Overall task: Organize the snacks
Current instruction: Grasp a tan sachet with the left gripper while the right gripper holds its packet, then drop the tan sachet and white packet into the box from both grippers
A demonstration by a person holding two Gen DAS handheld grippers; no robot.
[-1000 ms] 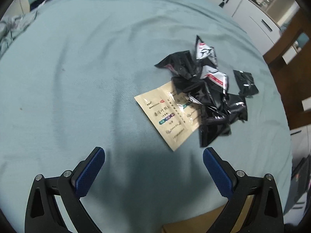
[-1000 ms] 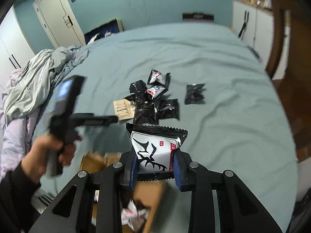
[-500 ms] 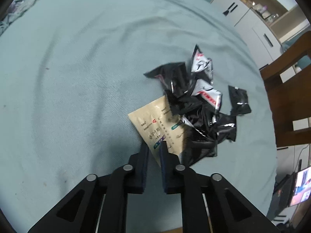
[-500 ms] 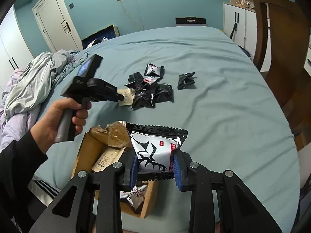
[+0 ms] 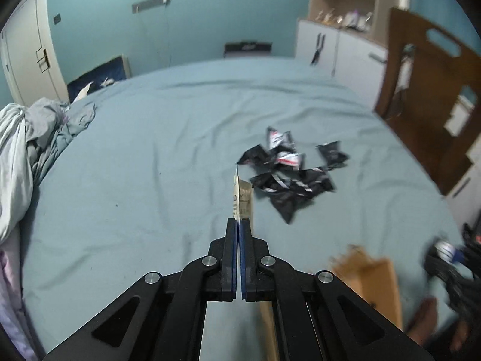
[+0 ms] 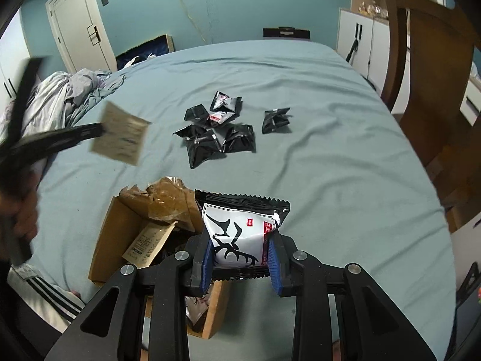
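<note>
- Holding a flat tan sachet by one short edge, the left gripper has its jaws pressed shut on the thin film; the sachet stands edge-on straight out from the fingertips in the left wrist view and hangs clear of the bedsheet.
- From the right wrist view the same tan sachet shows its printed face, up in the air to the left of the pile and above the sheet.
- Right gripper: clamped on the lower part of a black-and-white snack packet, blue pads pressing its two sides; the packet stands upright just over the right end of the open cardboard box.
- Handling, as a judgement: both items look light, soft and crinkly, with slick film that may slide; a pinch on a sealed edge or corner is safest, and a hard squeeze on the puffed packet could crush what is inside.
- Loose black snack packets lie heaped on the sheet beyond the box, well apart from both tongs; one black packet lies alone to the right of the heap.
- Inside the box: crumpled brown paper and another tan sachet.
</note>
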